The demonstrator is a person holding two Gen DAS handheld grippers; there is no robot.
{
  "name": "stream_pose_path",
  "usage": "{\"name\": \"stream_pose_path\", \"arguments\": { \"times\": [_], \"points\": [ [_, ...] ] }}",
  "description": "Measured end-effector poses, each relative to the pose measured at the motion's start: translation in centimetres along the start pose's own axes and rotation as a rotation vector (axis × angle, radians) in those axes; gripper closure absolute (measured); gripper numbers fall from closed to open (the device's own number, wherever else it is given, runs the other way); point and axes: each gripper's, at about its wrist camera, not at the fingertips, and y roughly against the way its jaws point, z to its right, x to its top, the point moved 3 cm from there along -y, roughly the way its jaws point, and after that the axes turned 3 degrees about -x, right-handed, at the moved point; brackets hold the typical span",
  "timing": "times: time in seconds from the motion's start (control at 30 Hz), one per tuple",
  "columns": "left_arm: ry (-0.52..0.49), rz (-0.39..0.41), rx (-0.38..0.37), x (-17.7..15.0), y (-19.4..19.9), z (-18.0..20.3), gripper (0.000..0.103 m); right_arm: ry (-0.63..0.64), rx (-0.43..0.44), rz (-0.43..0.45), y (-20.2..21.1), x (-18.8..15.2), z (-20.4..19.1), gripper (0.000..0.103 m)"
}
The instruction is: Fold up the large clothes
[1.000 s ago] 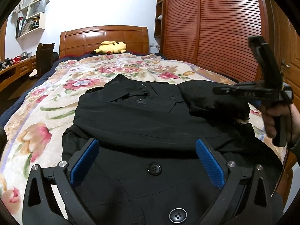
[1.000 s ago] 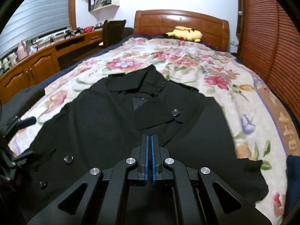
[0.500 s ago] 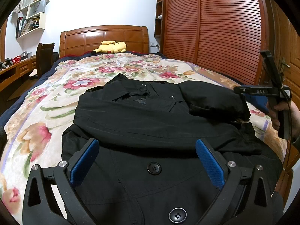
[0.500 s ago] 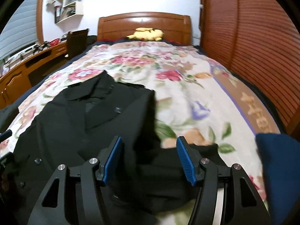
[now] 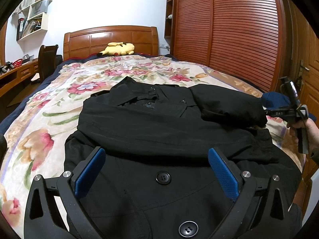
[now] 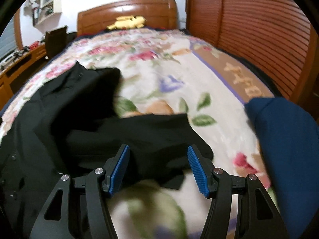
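1. Fingers of the left gripper (image 5: 156,172) stand spread above the black coat (image 5: 159,127), holding nothing.
2. Right gripper (image 6: 158,168) fingers gape too, over the coat's edge.
3. Coat lies on the bed (image 5: 39,119), sleeve (image 5: 229,107) folded across for tidying.

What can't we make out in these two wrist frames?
- Black coat hem: cut off by the bottom edge, left wrist view.
- Coat in the right wrist view: motion-blurred, no button or seam detail.
- Blue item: cropped and blurred, identity unclear.
- Right gripper in the left view: side-on at the edge, opening unreadable there.
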Motion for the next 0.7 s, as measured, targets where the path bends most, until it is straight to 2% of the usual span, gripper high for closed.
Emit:
{"name": "stream_pose_path", "arguments": {
  "times": [0.17, 0.3, 0.5, 0.57, 0.6, 0.67, 0.7],
  "points": [
    [0.006, -0.006, 0.005, -0.2, 0.0, -0.1, 0.000, -0.089, -0.039, -0.084, -3.0, 0.3, 1.9, 0.040],
    [0.004, -0.006, 0.008, -0.2, 0.0, 0.0, 0.000, -0.168, 0.004, -0.140, -4.8, 0.2, 2.7, 0.040],
    [0.004, -0.011, 0.008, -0.3, 0.0, 0.0, 0.000, -0.154, 0.019, -0.151, -4.8, 0.2, 2.1, 0.042],
    [0.004, -0.010, 0.008, -0.3, 0.0, 0.0, 0.000, -0.133, 0.038, -0.157, -4.9, 0.2, 1.7, 0.053],
    [0.004, -0.009, 0.008, -0.3, 0.0, 0.0, 0.000, -0.118, 0.046, -0.156, -4.9, 0.2, 1.5, 0.067],
    [0.006, -0.005, 0.005, -0.3, 0.0, 0.0, 0.000, -0.083, 0.079, -0.154, -4.7, 0.2, 0.9, 0.087],
    [0.006, -0.004, 0.005, -0.3, 0.1, 0.0, 0.000, -0.062, 0.076, -0.143, -4.3, 0.3, 0.6, 0.089]
  ]
}}
